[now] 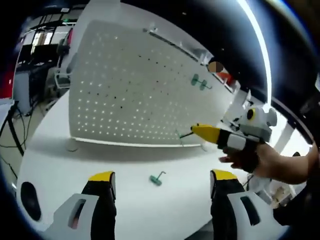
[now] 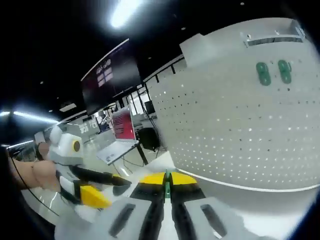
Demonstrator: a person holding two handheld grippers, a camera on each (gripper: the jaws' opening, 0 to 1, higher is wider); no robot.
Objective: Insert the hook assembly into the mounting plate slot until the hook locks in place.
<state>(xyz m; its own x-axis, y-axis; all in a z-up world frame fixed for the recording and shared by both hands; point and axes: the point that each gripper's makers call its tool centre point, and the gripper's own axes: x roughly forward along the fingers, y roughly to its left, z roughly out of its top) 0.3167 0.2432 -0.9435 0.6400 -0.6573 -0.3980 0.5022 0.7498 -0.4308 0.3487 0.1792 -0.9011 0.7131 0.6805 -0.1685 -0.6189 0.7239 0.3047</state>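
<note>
Between right gripper [image 2: 167, 187] jaws, hook [image 2: 167, 186] mostly hidden.

Lit from overhead by long white ceiling light strips [image 1: 257, 45], blown out to pure glare along the upper right of the left gripper view and at top centre of the right gripper view [image 2: 125, 11]. Bright on the white perforated upright panel [image 1: 135, 85] and white tabletop [image 1: 150, 160]; soft shadow along the panel's foot. Dim, murky background at left. Strong fisheye bending toward all edges. Slightly soft throughout, blurriest on near yellow-tipped black jaws at bottom.
</note>
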